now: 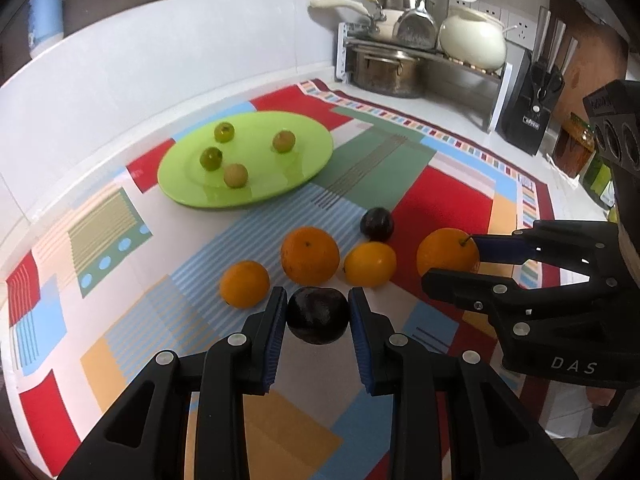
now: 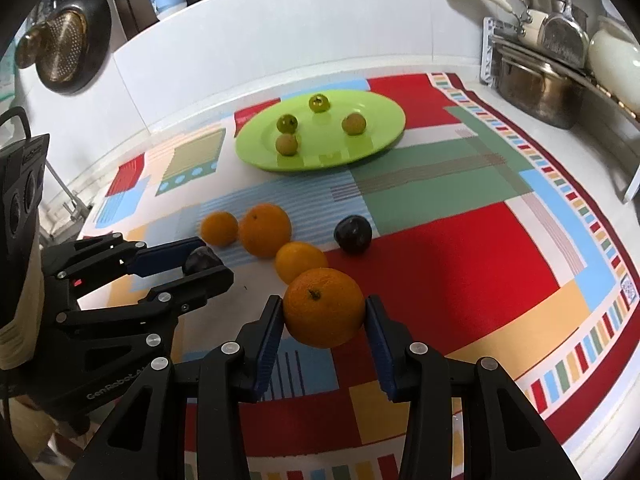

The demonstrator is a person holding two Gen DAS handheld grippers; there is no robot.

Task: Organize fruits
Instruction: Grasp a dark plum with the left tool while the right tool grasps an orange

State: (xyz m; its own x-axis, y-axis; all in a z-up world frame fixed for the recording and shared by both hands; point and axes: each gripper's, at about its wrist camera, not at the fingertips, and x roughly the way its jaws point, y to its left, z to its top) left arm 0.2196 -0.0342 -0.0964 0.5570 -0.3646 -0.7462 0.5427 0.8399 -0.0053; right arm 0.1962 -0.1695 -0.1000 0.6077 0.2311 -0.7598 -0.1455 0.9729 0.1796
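L claw (image 1: pixel 318 314) grips dark plum (image 1: pixel 317 315); R claw (image 2: pixel 324 314) grips orange (image 2: pixel 323 307).

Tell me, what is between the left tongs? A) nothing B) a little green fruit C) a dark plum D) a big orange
C: in the left wrist view the left tongs close on a dark plum, one blue pad on each side, while the orange sits in the right tongs.
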